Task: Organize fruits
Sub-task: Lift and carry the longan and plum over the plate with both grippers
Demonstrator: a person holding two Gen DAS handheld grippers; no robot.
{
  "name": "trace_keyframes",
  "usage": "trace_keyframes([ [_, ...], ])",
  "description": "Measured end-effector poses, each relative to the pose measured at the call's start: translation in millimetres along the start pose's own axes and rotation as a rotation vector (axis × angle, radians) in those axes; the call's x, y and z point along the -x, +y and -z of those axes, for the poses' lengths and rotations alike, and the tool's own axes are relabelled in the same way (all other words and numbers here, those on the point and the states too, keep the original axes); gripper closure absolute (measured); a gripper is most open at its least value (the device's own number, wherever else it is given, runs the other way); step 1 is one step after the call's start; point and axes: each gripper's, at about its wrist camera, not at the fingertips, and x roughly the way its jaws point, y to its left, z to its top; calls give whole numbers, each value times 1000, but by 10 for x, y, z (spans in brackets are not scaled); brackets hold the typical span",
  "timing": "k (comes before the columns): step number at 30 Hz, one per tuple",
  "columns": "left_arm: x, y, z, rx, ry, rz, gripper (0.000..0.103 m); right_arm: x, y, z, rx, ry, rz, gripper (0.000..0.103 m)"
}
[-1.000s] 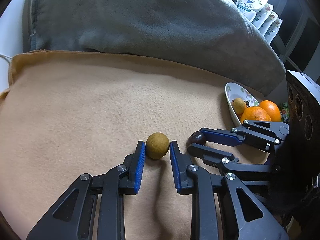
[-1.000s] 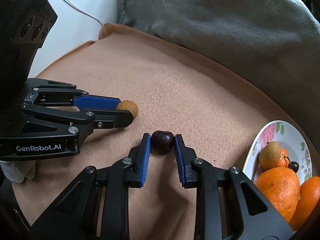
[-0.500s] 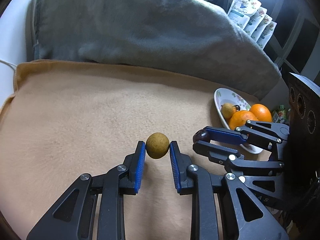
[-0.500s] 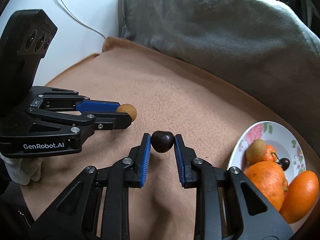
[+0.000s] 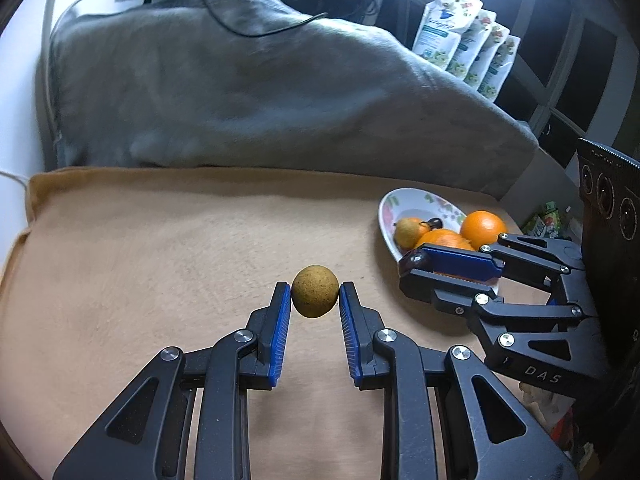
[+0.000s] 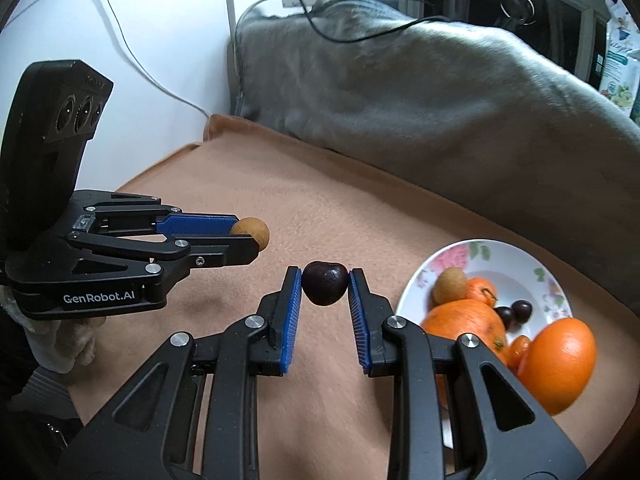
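Wall, white, sits at far left w/ a thin cable running down it; next to it we see a gray blanket [image 6: 420,92] heaped along the back, a black cord draped over its top. Under both grippers lies a tan fleece blanket [image 5: 140,260].

Left gripper [image 5: 315,298]: we hold its blue pads clamped on a small round brownish-yellow fruit, prob. a longan [image 5: 315,291], which hangs clear above the tan fleece. From the right wrist cam the same gripper [image 6: 256,236] shows side-on, longan [image 6: 252,230] poking out at the tips; a pale gloved hand shows below its body.

Right gripper [image 6: 325,285], just beside the left one: jaws pinched on a dark cherry [image 6: 325,283], also off the cloth. In the left cam that gripper [image 5: 412,266] hangs in front of the plate's near edge, cherry [image 5: 410,261] barely visible at the tips.

Further right, a white floral plate [image 6: 516,258] rests on the fleece, holding oranges [image 6: 556,364], another longan [image 6: 450,291] and two dark cherries [image 6: 522,309]. Far right in the left cam, a row of white refill pouches [image 5: 460,44] stands behind the gray blanket.
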Motion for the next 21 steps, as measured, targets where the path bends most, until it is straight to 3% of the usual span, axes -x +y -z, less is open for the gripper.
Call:
trace_keyframes([
  [21, -163, -585, -227, -84, -18, 68, 80, 530, -822, 122, -124, -66, 97, 78],
])
